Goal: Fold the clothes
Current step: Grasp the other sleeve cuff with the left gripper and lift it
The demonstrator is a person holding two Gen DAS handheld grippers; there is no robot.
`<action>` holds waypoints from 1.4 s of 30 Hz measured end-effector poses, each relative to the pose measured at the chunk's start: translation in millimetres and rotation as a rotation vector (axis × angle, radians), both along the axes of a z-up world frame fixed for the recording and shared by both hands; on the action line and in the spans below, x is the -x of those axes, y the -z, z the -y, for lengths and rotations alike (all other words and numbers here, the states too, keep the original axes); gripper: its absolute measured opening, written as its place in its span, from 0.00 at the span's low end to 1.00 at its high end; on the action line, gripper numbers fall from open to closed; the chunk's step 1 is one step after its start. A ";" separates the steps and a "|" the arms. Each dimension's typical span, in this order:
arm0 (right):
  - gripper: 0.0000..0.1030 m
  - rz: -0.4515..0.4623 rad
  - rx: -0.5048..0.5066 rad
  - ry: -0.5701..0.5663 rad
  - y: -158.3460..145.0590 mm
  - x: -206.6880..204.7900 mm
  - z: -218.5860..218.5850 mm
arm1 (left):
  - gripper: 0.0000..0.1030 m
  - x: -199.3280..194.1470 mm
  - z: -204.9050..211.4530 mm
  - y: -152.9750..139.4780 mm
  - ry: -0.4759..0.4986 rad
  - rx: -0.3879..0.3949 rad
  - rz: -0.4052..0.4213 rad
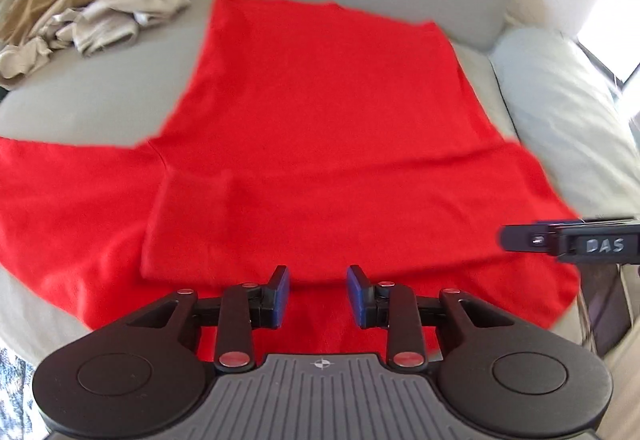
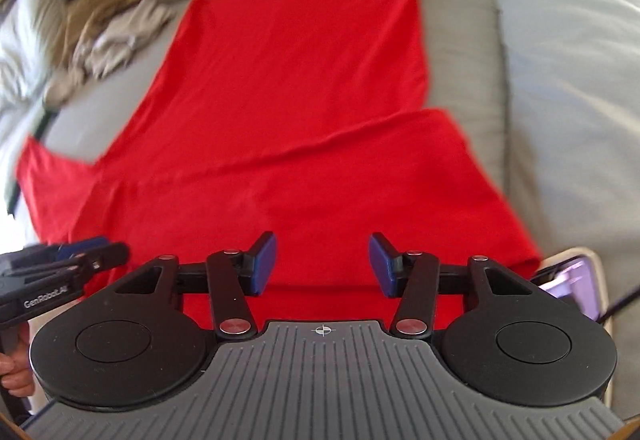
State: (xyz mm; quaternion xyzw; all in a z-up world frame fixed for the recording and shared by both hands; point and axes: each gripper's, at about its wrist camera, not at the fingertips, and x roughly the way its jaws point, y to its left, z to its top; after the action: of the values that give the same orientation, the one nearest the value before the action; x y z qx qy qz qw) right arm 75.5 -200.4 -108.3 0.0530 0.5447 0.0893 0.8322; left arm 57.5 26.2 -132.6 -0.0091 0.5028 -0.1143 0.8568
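Red fabric fills most of both views: a red T-shirt (image 1: pixel 320 144) lies spread flat on a grey-green sofa seat (image 1: pixel 100 96), its hem at the far end by the backrest and its shoulders nearest the cameras. One sleeve reaches out to the left, another to the right, so the garment seems laid out ready for a first fold. A flap of the same cloth lies doubled over on the near left of the body (it may be a turned-in part, though blur makes this hard to tell).

Both tools hover just above the near edge of the shirt. The left gripper (image 1: pixel 318 296) has its blue pads spread apart and holds nothing. The right gripper (image 2: pixel 322 264) is likewise spread wide and empty, positioned near the right sleeve; probably each is about to take a shoulder or sleeve.

At the far left of the seat sits a crumpled pile of beige clothes (image 1: pixel 80 20), apparently waiting their turn.
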 end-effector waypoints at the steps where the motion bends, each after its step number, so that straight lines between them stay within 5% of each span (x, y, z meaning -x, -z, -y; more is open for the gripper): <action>1: 0.51 -0.020 0.019 -0.036 5.5 6.7 -10.8 | 0.28 7.7 3.4 3.6 0.018 -0.024 -0.007; 5: 0.53 -0.054 0.131 -0.113 9.9 48.6 -23.7 | 0.30 39.6 -3.5 -5.4 0.047 -0.003 -0.038; 7: 0.53 -0.090 0.119 -0.101 -3.1 62.8 -18.1 | 0.29 52.4 -17.1 -16.2 0.035 0.050 -0.049; 10: 0.56 -0.064 -0.008 -0.084 -38.2 76.4 -6.8 | 0.38 68.4 -55.6 -43.8 -0.048 0.134 0.068; 14: 0.84 0.126 -0.179 -0.018 -90.9 86.2 -1.8 | 0.49 77.3 -140.3 -66.0 -0.332 0.242 0.251; 19: 0.85 0.308 -0.341 0.127 -125.9 83.6 0.4 | 0.46 77.1 -263.6 -19.6 -0.786 0.516 0.309; 22: 0.85 0.301 -0.487 0.220 -128.9 78.5 10.4 | 0.45 70.9 -323.7 14.9 -0.995 0.672 0.312; 27: 0.85 0.211 -0.658 0.284 -116.8 61.0 -2.8 | 0.45 34.2 -388.5 46.2 -1.168 0.863 0.363; 31: 0.85 0.152 -0.753 0.290 -103.5 44.4 -24.8 | 0.43 6.1 -419.7 59.8 -1.274 0.878 0.389; 39: 0.85 0.133 -0.761 0.171 -106.1 16.5 -77.6 | 0.41 -44.7 -447.0 59.2 -1.291 0.764 0.400; 42: 0.85 0.132 -0.747 0.138 -107.4 12.7 -88.1 | 0.27 -57.1 -452.8 63.0 -1.274 0.789 0.370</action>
State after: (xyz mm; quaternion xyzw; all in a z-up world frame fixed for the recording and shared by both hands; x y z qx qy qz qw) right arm 62.8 -112.3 -0.8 0.3831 0.4152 0.2286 0.7928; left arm 114.6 479.1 -195.6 -0.5821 0.1712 0.2305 0.7607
